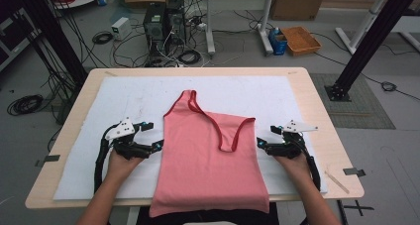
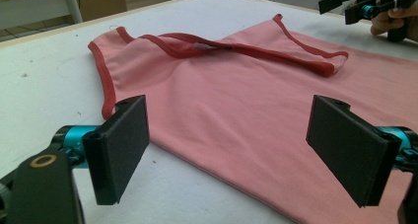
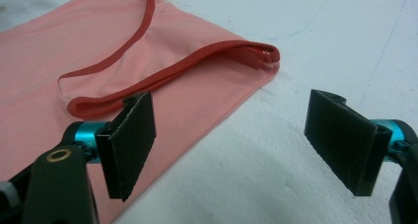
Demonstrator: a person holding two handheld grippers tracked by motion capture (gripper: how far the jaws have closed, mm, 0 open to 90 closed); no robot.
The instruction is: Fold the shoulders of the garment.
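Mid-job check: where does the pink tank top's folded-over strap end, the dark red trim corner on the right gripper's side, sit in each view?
High view: strap corner right of centre, just left of the right gripper.
Left gripper view: strap corner at upper right, below the far right gripper.
Right gripper view: strap corner upper centre, above the open jaws.
Shared landmark: the dark red neckline loop.

Bare white mat flanks the pink top; nothing blocks either side.

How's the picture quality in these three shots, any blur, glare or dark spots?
High view: soft and low in detail, evenly lit, dark at the left edge; the pink sleeveless top with red trim reads clearly. Left gripper view: sharp cloth, no glare. Right gripper view: black jaws slightly soft, white table cover bright.
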